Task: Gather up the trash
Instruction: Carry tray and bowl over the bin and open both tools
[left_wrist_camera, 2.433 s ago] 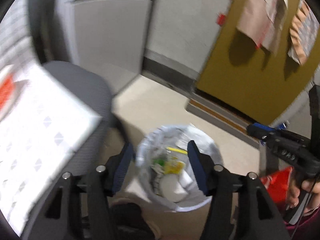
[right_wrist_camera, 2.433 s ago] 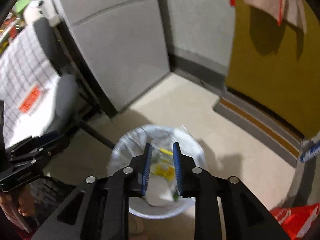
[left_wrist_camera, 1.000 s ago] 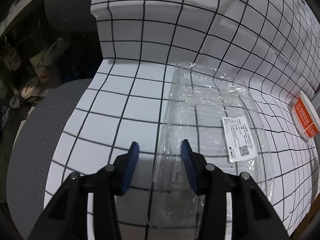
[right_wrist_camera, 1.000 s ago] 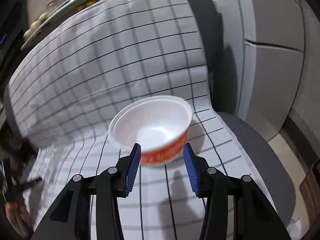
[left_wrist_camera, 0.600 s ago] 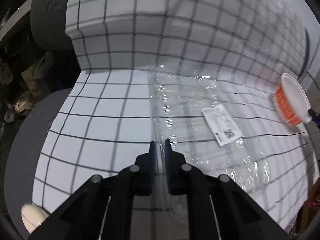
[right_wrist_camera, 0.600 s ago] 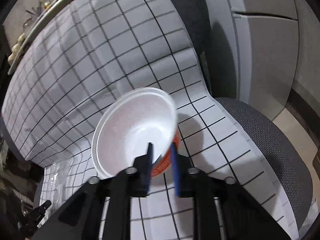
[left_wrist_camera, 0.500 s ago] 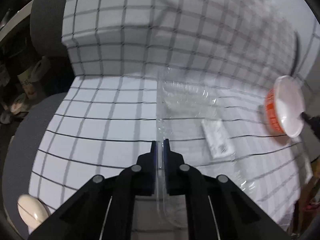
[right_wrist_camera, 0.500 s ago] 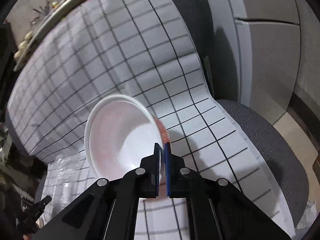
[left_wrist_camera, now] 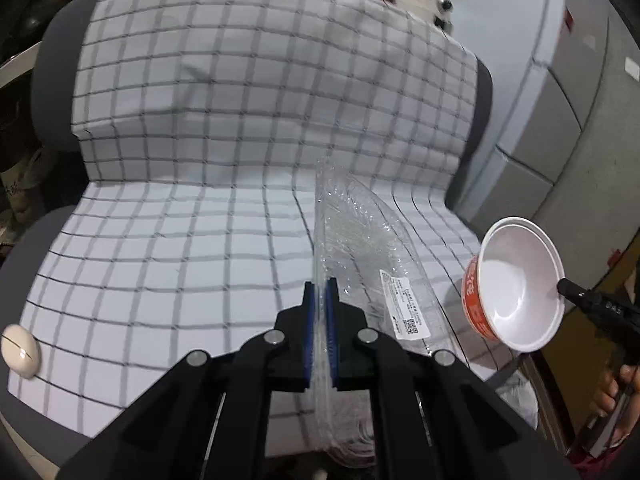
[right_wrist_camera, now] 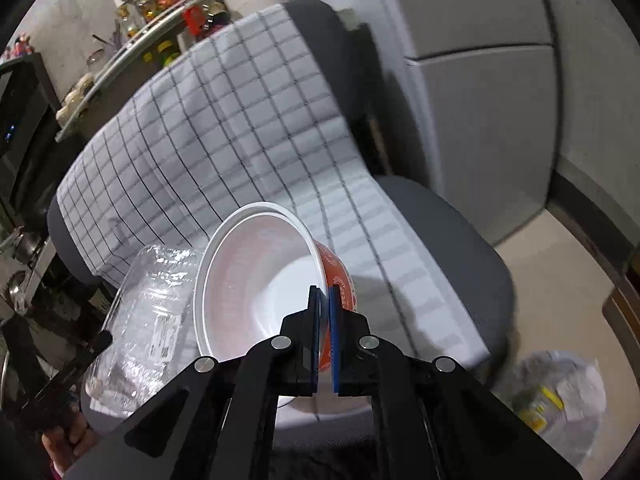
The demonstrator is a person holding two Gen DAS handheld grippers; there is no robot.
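Note:
My left gripper [left_wrist_camera: 320, 300] is shut on the edge of a clear plastic food tray [left_wrist_camera: 372, 248] with a white label and holds it tilted up off the seat. The tray also shows in the right wrist view [right_wrist_camera: 148, 304] at lower left. My right gripper [right_wrist_camera: 324, 304] is shut on the rim of an empty white and orange paper bowl [right_wrist_camera: 260, 280], tilted on its side above the seat. The bowl shows in the left wrist view [left_wrist_camera: 520, 288] at right. A lined trash bin [right_wrist_camera: 556, 396] with rubbish stands on the floor at lower right.
Both grippers are over a grey office chair [right_wrist_camera: 452, 232] draped with a white grid-pattern cloth [left_wrist_camera: 200, 160]. Grey cabinets [right_wrist_camera: 480, 100] stand to the right. A cluttered shelf [right_wrist_camera: 132, 36] is behind the chair. A small cream oval object [left_wrist_camera: 20, 352] lies at the cloth's left edge.
Both grippers went from the bin to the chair and closed, the left on the clear tray, the right on the bowl's rim. Both items are now lifted and tilted.

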